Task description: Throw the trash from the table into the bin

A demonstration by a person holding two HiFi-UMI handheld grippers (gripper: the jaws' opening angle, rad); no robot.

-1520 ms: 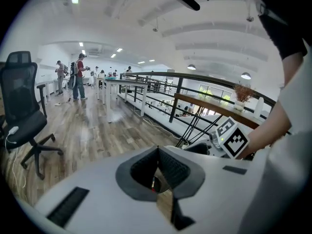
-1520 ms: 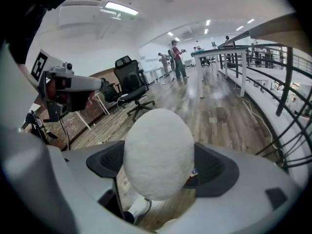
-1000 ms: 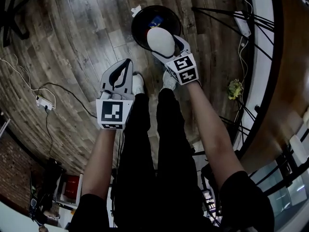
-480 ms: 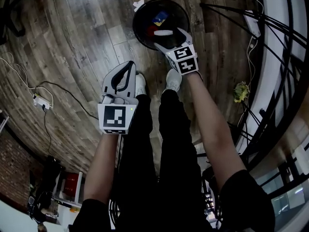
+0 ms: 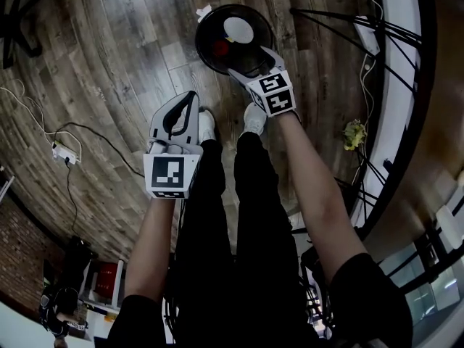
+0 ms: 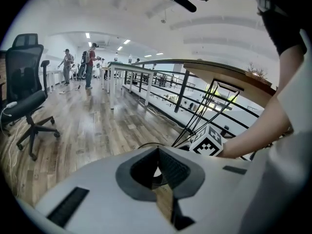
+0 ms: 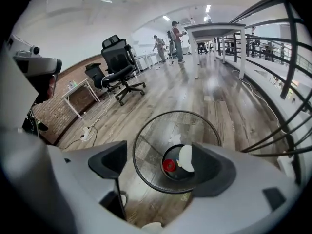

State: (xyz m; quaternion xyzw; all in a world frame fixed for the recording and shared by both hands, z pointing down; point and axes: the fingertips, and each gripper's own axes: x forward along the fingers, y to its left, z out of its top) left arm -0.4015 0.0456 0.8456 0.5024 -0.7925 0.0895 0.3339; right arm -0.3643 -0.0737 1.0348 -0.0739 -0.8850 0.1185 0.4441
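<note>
A black mesh bin [image 5: 210, 20] stands on the wooden floor in front of the person's shoes. Inside it lie a white rounded piece of trash [image 5: 238, 29] and a red item [image 5: 221, 47]. My right gripper [image 5: 254, 59] hovers over the bin's near rim, open and empty. In the right gripper view the bin [image 7: 146, 145] sits between the spread jaws of the right gripper [image 7: 161, 167], with the white piece [image 7: 185, 158] and the red item [image 7: 168, 165] at its bottom. My left gripper [image 5: 188, 98] hangs lower left of the bin, shut on nothing; the left gripper [image 6: 158, 156] shows pads together.
A crumpled white scrap [image 5: 204, 13] lies on the floor by the bin's far rim. Black metal legs and a railing [image 5: 348, 27] run along the right. A power strip with cables [image 5: 58, 153] lies at the left. An office chair [image 7: 119, 65] stands farther off.
One second ago my right gripper held the white rounded piece above the bin. It has opened, and the piece now lies inside the bin. The left gripper stays put.
</note>
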